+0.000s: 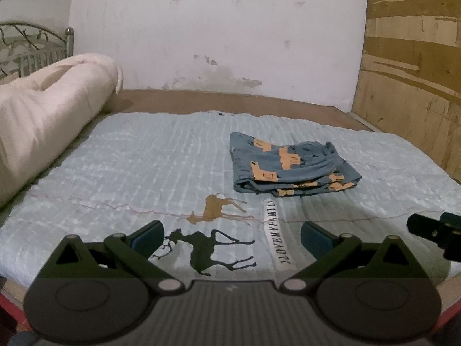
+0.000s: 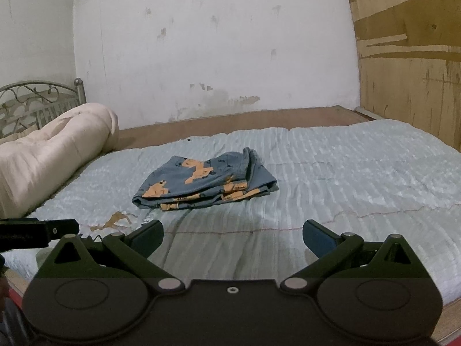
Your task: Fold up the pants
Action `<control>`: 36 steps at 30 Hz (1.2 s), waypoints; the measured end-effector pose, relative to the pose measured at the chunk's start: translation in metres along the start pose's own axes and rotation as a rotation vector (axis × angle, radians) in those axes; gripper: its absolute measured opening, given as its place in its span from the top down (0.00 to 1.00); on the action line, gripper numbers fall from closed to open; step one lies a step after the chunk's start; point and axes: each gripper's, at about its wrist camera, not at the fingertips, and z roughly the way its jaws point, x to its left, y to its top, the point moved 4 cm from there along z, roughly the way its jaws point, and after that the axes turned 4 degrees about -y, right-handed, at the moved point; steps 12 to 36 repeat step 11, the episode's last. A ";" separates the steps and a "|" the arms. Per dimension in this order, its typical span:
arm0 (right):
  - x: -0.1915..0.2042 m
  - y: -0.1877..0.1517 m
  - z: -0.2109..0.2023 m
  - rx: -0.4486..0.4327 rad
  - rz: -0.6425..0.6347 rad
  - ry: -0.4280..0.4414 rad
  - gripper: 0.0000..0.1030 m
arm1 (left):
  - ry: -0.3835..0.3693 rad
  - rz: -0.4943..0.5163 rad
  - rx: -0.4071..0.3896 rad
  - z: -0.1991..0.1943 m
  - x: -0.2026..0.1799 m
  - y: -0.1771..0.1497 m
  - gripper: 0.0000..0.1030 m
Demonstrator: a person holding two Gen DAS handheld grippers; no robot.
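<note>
The pants (image 1: 291, 167) are blue-grey with orange patches and lie folded into a compact stack on the pale blue quilt (image 1: 144, 158). They also show in the right wrist view (image 2: 204, 180), near the middle of the bed. My left gripper (image 1: 232, 238) is open and empty, low over the near edge of the quilt, well short of the pants. My right gripper (image 2: 233, 238) is open and empty, also near the front edge. Each gripper's tip shows in the other's view, the right (image 1: 432, 233) and the left (image 2: 43, 230).
A rolled cream duvet (image 1: 49, 115) lies along the left side, in front of a metal headboard (image 1: 31, 46). A white wall (image 1: 216, 28) stands behind the bed and a plywood panel (image 1: 412, 72) on the right. The quilt has deer prints (image 1: 213, 248) and a text strip (image 1: 276, 230).
</note>
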 end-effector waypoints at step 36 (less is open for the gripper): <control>0.001 -0.005 0.009 0.025 -0.001 0.002 0.01 | 0.024 -0.008 0.019 0.008 0.004 -0.001 0.00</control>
